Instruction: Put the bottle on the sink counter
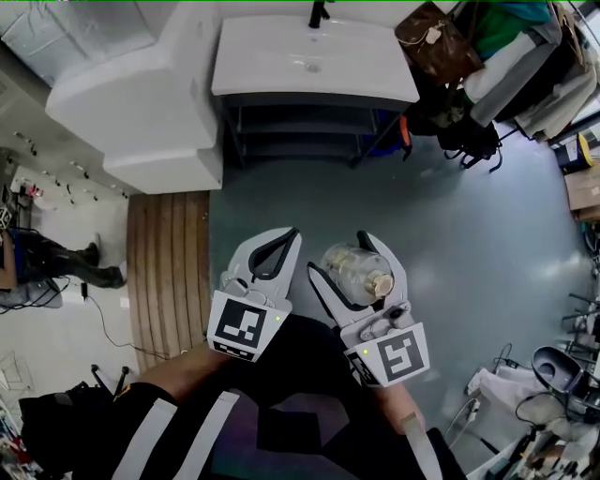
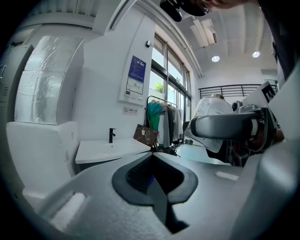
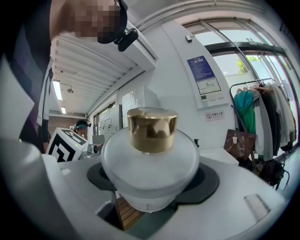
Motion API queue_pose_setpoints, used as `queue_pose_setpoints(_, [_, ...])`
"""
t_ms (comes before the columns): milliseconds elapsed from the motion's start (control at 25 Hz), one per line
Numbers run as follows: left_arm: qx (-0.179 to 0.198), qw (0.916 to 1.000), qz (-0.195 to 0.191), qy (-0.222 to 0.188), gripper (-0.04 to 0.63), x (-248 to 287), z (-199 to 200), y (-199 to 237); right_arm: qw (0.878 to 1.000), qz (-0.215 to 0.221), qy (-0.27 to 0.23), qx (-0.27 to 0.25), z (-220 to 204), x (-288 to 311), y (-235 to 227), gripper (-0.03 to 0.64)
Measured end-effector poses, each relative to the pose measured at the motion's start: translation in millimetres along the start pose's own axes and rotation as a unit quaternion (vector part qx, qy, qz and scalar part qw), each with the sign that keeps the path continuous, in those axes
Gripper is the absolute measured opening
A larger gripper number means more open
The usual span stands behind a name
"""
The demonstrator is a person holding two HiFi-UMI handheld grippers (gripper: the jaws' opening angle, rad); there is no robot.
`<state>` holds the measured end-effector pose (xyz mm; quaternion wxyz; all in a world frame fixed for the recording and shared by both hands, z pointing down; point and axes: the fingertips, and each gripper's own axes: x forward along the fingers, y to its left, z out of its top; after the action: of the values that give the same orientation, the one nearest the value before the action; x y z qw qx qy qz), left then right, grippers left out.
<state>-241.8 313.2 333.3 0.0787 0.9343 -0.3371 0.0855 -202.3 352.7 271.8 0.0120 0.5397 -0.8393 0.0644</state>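
A round frosted bottle (image 1: 354, 274) with a gold cap (image 1: 382, 283) lies between the jaws of my right gripper (image 1: 341, 256), which is shut on it above the grey floor. In the right gripper view the bottle (image 3: 150, 176) fills the middle, with its cap (image 3: 152, 130) pointing up. My left gripper (image 1: 284, 242) hangs just left of it, shut and empty; its dark pads (image 2: 140, 176) meet in the left gripper view. The white sink counter (image 1: 281, 66) with a black faucet (image 1: 319, 14) stands well ahead, and it also shows as the counter (image 2: 101, 152) in the left gripper view.
A large white block unit (image 1: 141, 103) stands left of the sink, with a wooden slat mat (image 1: 169, 272) below it. A brown handbag (image 1: 436, 42) and hanging clothes (image 1: 525, 56) crowd the sink's right side. Cables and gear lie at the far left and lower right.
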Motion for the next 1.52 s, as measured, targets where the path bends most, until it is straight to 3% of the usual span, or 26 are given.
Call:
queue_pose_setpoints(320, [0.001, 0.9999, -0.006, -0.013, -0.002, 2.9, 10.2, 41.7, 1.000, -0.026, -0.004, -0.015, 6.0, 35.5, -6.8, 0.337])
queue_pose_setpoints(880, [0.001, 0.9995, 0.022, -0.022, -0.002, 32.1, 22.8, 82.0, 1.000, 0.004, 0.003, -0.029, 4.2, 85.3, -26.0, 0.337])
queue_pose_setpoints(1520, [0.004, 0.9978, 0.067, -0.007, -0.002, 161.9, 50.0, 120.0, 0.999, 0.031, 0.016, -0.012, -0.1, 154.6, -157.6, 0.339])
